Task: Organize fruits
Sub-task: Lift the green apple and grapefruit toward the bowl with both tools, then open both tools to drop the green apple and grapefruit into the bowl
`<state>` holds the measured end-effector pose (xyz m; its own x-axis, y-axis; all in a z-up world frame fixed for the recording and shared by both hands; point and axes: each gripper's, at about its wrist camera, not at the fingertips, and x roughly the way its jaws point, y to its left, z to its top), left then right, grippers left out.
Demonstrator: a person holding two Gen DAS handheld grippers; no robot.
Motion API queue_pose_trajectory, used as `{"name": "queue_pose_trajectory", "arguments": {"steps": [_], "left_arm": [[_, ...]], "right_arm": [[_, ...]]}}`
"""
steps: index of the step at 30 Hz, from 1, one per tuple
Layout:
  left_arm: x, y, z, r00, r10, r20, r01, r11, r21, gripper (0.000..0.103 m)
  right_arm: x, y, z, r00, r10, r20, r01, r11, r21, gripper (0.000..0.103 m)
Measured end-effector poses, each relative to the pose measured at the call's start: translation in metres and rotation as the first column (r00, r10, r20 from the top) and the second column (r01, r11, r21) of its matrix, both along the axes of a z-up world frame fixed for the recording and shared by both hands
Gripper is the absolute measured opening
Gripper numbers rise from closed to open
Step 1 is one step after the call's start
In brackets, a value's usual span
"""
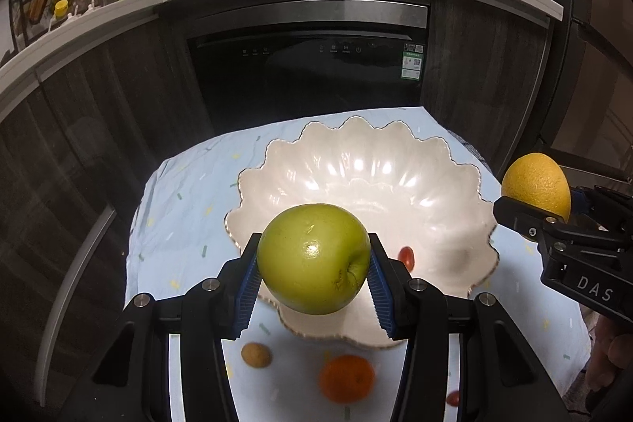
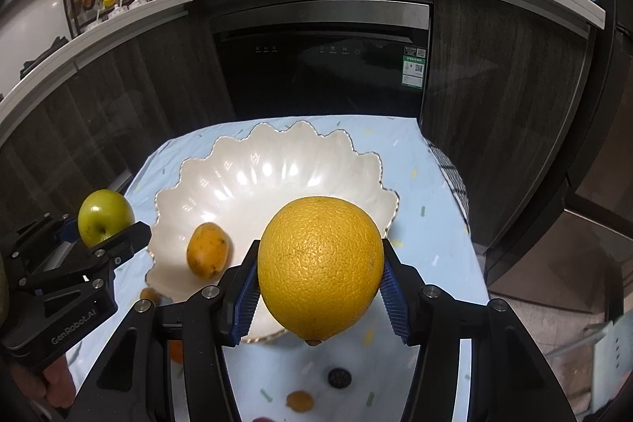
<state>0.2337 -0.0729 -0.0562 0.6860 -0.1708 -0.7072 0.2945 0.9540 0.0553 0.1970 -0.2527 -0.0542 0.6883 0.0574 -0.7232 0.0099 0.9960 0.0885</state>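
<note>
My left gripper [image 1: 314, 244] is shut on a green apple [image 1: 314, 263], held above the near rim of a white scalloped bowl [image 1: 356, 165]. My right gripper [image 2: 321, 252] is shut on a large orange [image 2: 320, 275] over the bowl's [image 2: 269, 169] near right edge. Each view shows the other gripper beside the bowl: the right one [image 1: 542, 200] with the orange [image 1: 534, 180], the left one [image 2: 105, 228] with the apple [image 2: 103, 212]. Inside the bowl lie a small yellow-orange fruit [image 2: 207, 250] and a cherry tomato [image 1: 406, 256].
The bowl stands on a pale blue cloth [image 1: 178, 208] over a small table. Loose on the cloth near me are a tangerine [image 1: 346, 378], a small brownish fruit [image 1: 256, 354], a cherry tomato [image 1: 453, 398], a dark berry [image 2: 339, 377] and a small orange fruit [image 2: 300, 400]. Dark cabinets and a dishwasher [image 1: 308, 74] stand behind.
</note>
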Motion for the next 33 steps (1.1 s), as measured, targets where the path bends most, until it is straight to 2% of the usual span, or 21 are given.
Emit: {"name": "queue_pose_trajectory", "arguments": {"steps": [19,33], "left_arm": [[0.068,-0.016,-0.028,0.999,-0.008,-0.036,0.009,1.0,0.016,0.049],[0.094,-0.021,-0.046,0.997,-0.029,-0.067,0.031,0.999,0.034,0.049]], "right_arm": [[0.052,-0.012,-0.02,0.998,-0.053,-0.043,0.053,0.999,-0.007,0.055],[0.074,-0.011,-0.034,0.994,-0.075,-0.077,0.074,0.997,-0.01,0.056]]}}
